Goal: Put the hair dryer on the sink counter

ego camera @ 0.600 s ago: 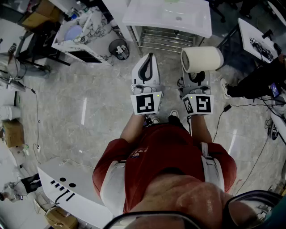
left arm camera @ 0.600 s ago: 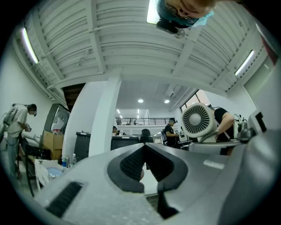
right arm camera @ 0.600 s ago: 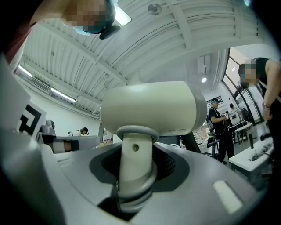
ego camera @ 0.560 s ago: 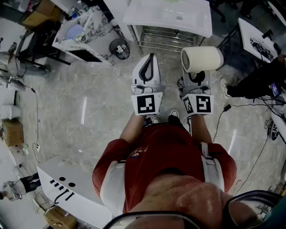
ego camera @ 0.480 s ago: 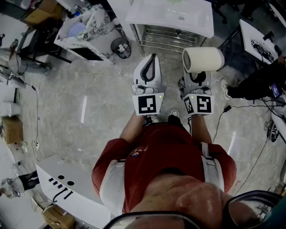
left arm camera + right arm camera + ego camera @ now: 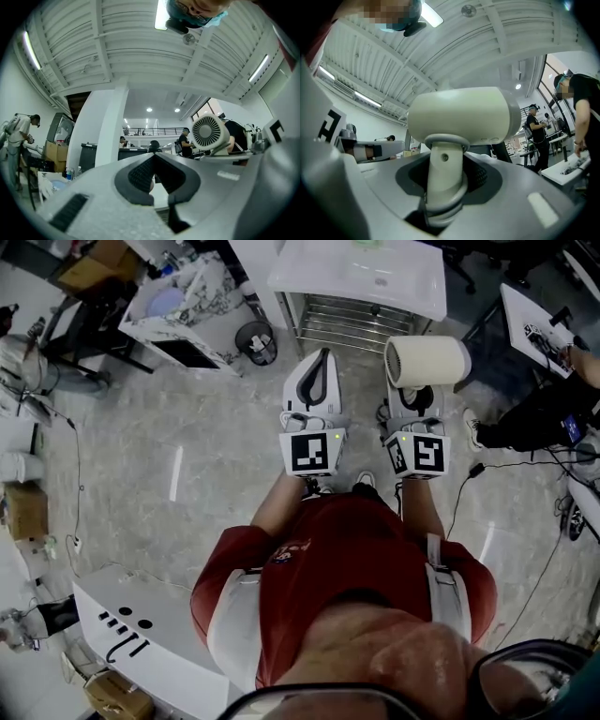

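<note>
- Right gripper [image 6: 443, 176] is clamped on the hair dryer [image 6: 459, 115]. Its jaws squeeze the handle from both sides, and the cream barrel sits crosswise above them.
- Left gripper [image 6: 154, 157] is closed tip to tip with nothing between its jaws. It's carried just beside the right one.
- Head view: the dryer is in the air over the floor [image 6: 187, 427], out in front of me. It's well short of the white sink counter [image 6: 422, 298] at the top of frame and touches nothing but the jaws.
- Step, as I read it: transport. The pick is done, the place is not yet done.
- Next move needs:
  - close the gap to the counter and bring the dryer over its front edge
  - choose a flat part of the top and lower until the dryer rests there
  - only then release, keeping the left gripper out of the way
- Risk, my guess: the barrel looks like the heavy end and sits above a round handle. It could twist in the grip or tip once freed, so I'd lay it on its side, not stand it up.
- Writing: none I can read.
  - The marker cube [image 6: 313, 453] on each gripper shows black-and-white square patterns, not text.
  - The emblem on the red shirt [image 6: 281, 556] is too small to make out.
  - No brand shows on the dryer in any view.
</note>
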The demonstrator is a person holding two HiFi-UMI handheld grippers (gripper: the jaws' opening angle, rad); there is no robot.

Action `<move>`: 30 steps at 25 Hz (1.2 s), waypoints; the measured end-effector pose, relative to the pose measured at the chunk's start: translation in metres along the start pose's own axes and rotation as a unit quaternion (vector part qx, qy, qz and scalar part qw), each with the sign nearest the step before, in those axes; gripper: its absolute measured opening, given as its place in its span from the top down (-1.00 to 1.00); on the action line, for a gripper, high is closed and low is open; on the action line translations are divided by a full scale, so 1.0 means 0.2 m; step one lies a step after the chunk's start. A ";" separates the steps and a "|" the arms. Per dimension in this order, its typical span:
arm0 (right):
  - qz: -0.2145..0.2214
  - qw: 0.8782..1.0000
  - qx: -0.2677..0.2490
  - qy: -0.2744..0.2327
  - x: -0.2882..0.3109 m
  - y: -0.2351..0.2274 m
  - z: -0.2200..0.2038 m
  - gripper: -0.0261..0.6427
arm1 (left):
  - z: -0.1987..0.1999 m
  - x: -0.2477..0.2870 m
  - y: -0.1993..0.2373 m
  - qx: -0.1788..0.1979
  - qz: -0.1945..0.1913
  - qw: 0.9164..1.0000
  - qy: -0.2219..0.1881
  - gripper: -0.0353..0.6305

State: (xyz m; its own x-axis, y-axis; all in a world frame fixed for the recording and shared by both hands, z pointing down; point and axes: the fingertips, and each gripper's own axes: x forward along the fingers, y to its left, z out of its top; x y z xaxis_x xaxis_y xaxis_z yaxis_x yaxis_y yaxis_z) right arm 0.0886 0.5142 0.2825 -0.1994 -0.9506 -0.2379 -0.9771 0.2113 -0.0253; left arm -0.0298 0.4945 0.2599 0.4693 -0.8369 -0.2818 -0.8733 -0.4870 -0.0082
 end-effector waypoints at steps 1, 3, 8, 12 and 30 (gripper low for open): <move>0.001 1.000 0.001 0.000 0.00 -0.01 0.00 0.45 | -0.02 0.01 -0.01 0.005 -0.001 1.000 0.005 0.89; 0.000 1.000 0.011 -0.004 0.02 -0.05 0.02 0.45 | -0.03 0.04 -0.02 0.008 0.003 1.000 0.008 0.89; 0.008 1.000 0.017 -0.002 0.05 -0.16 0.02 0.45 | -0.11 0.12 -0.12 0.017 0.000 1.000 0.026 0.89; 0.023 1.000 0.012 0.008 0.07 -0.27 -0.04 0.45 | -0.14 0.21 -0.20 0.016 0.003 1.000 0.020 0.89; 0.063 0.998 0.017 0.021 0.14 -0.70 -0.11 0.45 | -0.28 0.54 -0.54 0.019 0.021 0.999 0.028 0.89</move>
State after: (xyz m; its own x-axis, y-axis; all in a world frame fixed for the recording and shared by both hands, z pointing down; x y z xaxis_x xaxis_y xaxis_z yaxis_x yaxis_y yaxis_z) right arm 0.2191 0.4538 0.3006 -0.3239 -0.9246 -0.2006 -0.9412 0.3364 -0.0311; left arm 0.1236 0.4425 0.2838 0.4386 -0.8693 -0.2277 -0.8958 -0.4430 -0.0343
